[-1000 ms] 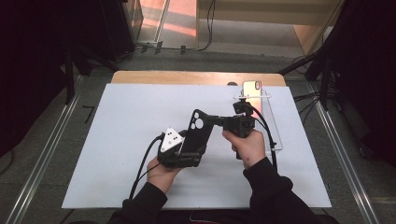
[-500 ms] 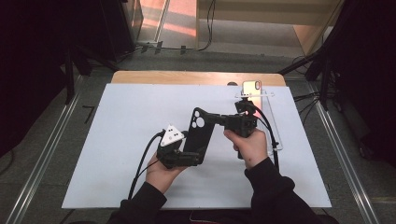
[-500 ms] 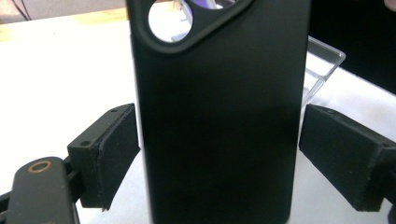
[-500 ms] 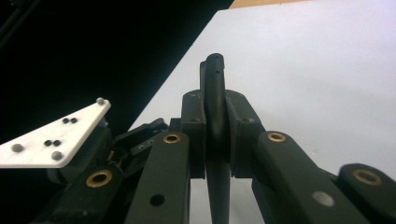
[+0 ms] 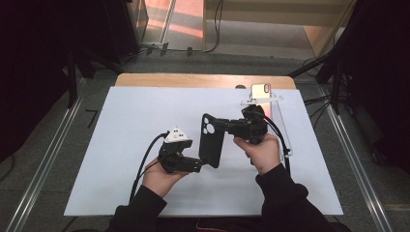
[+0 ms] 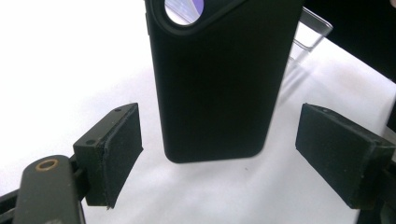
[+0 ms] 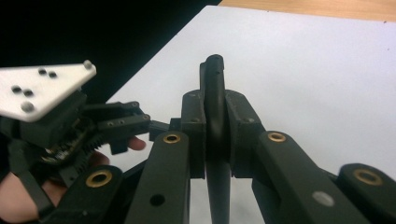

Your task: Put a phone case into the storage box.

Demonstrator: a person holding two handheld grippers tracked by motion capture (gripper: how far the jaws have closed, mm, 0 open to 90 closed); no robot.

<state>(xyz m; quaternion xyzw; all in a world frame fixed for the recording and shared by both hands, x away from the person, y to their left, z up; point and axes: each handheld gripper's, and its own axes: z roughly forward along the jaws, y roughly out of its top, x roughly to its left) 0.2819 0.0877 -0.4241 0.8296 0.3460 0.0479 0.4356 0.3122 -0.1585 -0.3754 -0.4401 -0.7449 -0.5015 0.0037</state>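
**Right gripper clamped on a black phone case, left gripper open around its lower end**

Right gripper (image 5: 231,126), held in the person's right hand (image 5: 263,152), had its two jaws closed flat against the thin edge of a black phone case (image 5: 212,140); in the right gripper view the pads pressed on both faces of the case (image 7: 215,121), with no gap on either side. In the high view the case stood above the white table mat (image 5: 121,145), near its middle, with the camera cutout (image 5: 208,128) toward the far end.

Left gripper (image 5: 203,163), in the left hand (image 5: 162,178), reached toward the case's near end from the left. Its jaws stood wide apart. In the left gripper view the case's rounded lower end (image 6: 219,93) hung between the two pads (image 6: 122,144), with clear space on both sides, so neither pad touched it. The purple-tinted camera opening (image 6: 184,9) showed at the top of that view.

A smartphone (image 5: 260,90) stood propped on a clear stand (image 5: 270,101) at the mat's far right, well apart from the case. A grey three-cornered plate (image 5: 175,135) topped the left gripper.
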